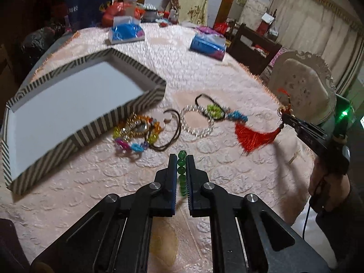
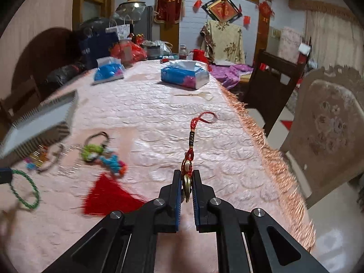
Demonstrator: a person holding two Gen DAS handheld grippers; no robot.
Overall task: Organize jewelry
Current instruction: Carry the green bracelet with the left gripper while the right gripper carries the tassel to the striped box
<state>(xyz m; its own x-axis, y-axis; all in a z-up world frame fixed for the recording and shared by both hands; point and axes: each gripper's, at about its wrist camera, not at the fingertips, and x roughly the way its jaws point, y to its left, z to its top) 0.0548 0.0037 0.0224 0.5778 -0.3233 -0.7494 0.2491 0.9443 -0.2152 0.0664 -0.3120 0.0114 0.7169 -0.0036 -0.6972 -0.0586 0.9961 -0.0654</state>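
Left wrist view: left claw clamps a green bead bracelet; the striped box lies forward-left, nearer this arm. Farther right, right claw grips the red tassel charm.

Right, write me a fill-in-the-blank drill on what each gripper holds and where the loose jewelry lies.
1. The left gripper is shut on a bracelet of ____ glass beads.
2. The right gripper pinches the brass coins of a charm with a ____ tassel.
3. The clear crystal bead bracelet lies on the ____ quilted tablecloth.
4. The striped-rim white box holds ____ jewelry.

Missing words: green; red; pink; no
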